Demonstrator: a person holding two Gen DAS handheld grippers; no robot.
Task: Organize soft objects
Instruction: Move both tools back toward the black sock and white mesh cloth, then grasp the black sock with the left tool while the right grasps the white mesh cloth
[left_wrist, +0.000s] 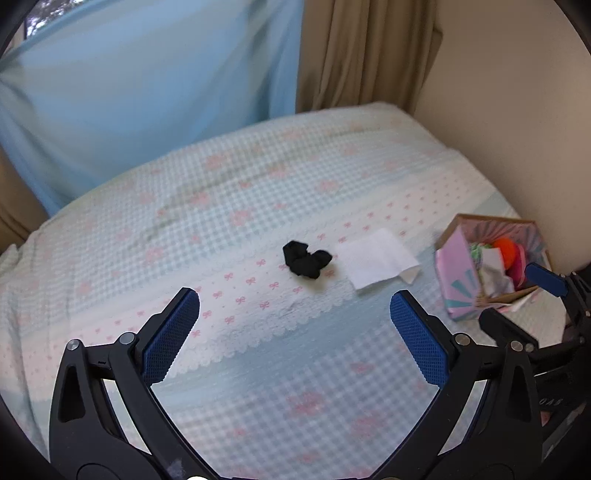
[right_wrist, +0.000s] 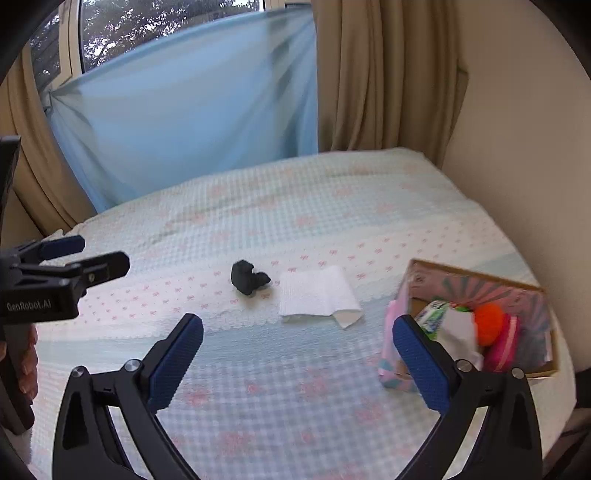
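Observation:
A crumpled black cloth (left_wrist: 306, 259) lies mid-bed beside a folded white cloth (left_wrist: 376, 259); both also show in the right wrist view, black (right_wrist: 249, 277) and white (right_wrist: 317, 295). A pink patterned box (left_wrist: 491, 266) at the right holds an orange ball (right_wrist: 489, 324), a pink item and white and green soft pieces. My left gripper (left_wrist: 294, 314) is open and empty, short of the black cloth. My right gripper (right_wrist: 297, 341) is open and empty, its right finger in front of the box (right_wrist: 476, 291).
The bed (left_wrist: 258, 192) has a checked cover with pink bows. A blue curtain (right_wrist: 192, 110) and beige curtains hang behind it, and a wall runs along the right. The right gripper shows at the left wrist view's right edge (left_wrist: 517, 302); the left gripper shows at left (right_wrist: 85, 258).

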